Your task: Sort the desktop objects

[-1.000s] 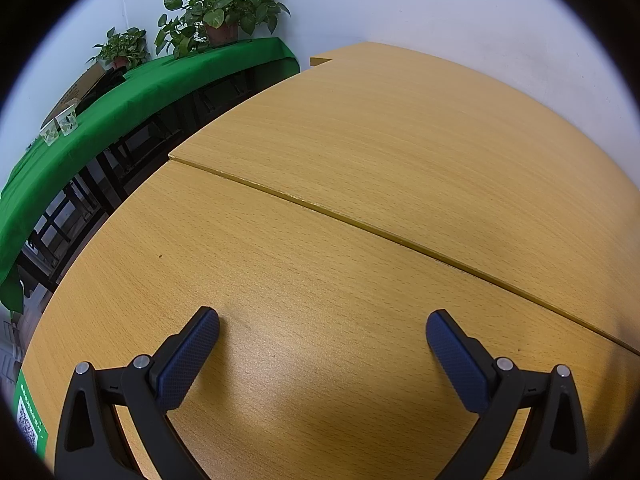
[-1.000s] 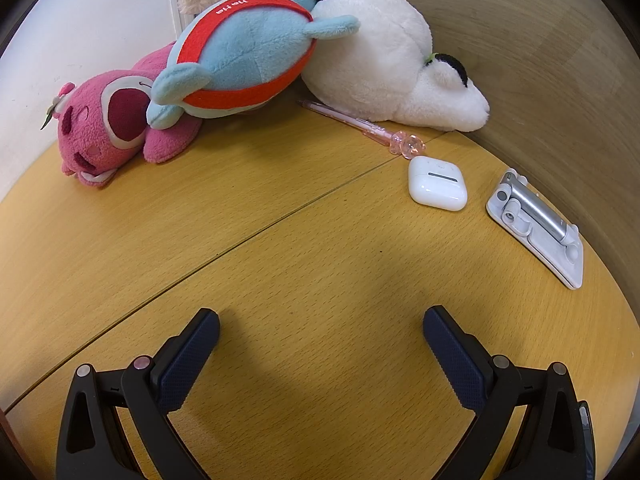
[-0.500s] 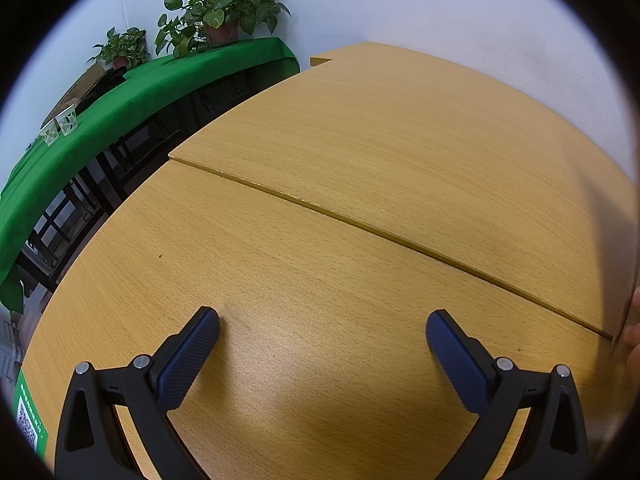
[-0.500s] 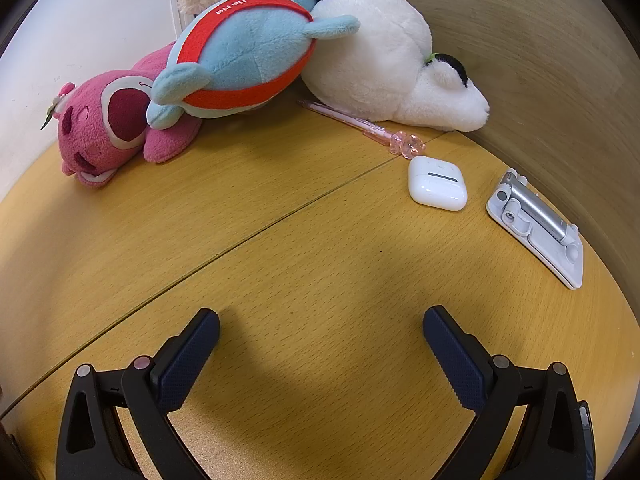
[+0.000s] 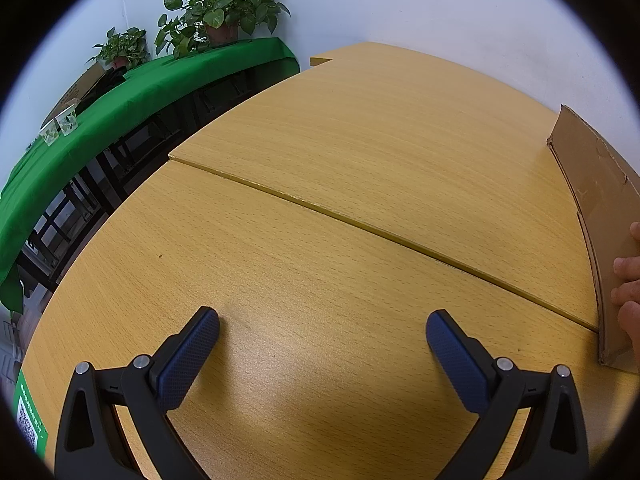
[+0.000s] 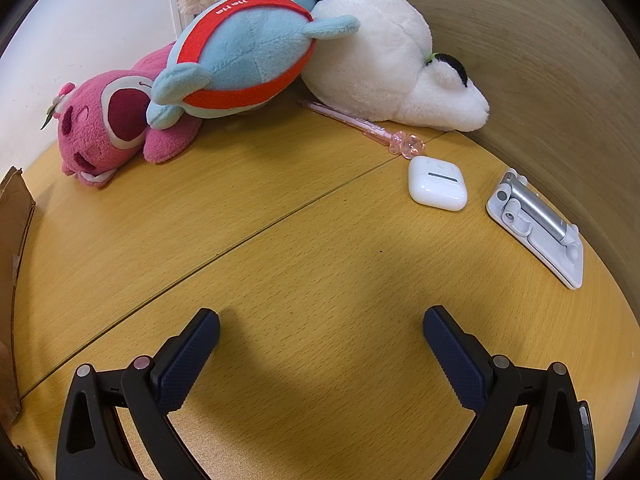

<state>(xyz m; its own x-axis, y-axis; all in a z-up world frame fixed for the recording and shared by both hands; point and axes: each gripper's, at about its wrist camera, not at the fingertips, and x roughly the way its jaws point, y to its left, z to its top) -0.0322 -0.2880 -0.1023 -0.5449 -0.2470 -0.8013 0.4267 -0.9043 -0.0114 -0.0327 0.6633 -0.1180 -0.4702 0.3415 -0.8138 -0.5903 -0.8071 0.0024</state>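
Note:
In the right wrist view a pink plush bear (image 6: pixel 108 128), a blue and red plush (image 6: pixel 244 56) and a white plush (image 6: pixel 384 68) lie piled at the back of the wooden table (image 6: pixel 280 240). A pink pen (image 6: pixel 360 124), a white earbud case (image 6: pixel 437 184) and a white and silver folding stand (image 6: pixel 536 224) lie at the right. My right gripper (image 6: pixel 321 330) is open and empty, well short of them. My left gripper (image 5: pixel 322 334) is open and empty over bare table (image 5: pixel 320 200). A cardboard box (image 5: pixel 596 208) stands at the right of the left wrist view, with a bare hand (image 5: pixel 628 280) on it.
The box's edge also shows at the left of the right wrist view (image 6: pixel 12 216). A green-covered table (image 5: pixel 120 96) with potted plants (image 5: pixel 224 12) stands beyond the table's left edge. A wall runs behind the table and a curved panel (image 6: pixel 540 80) bounds the right side.
A cardboard box, held by a bare hand, has come in between the two grippers: at the right of the left view, at the left of the right view. Both grippers stay still and open.

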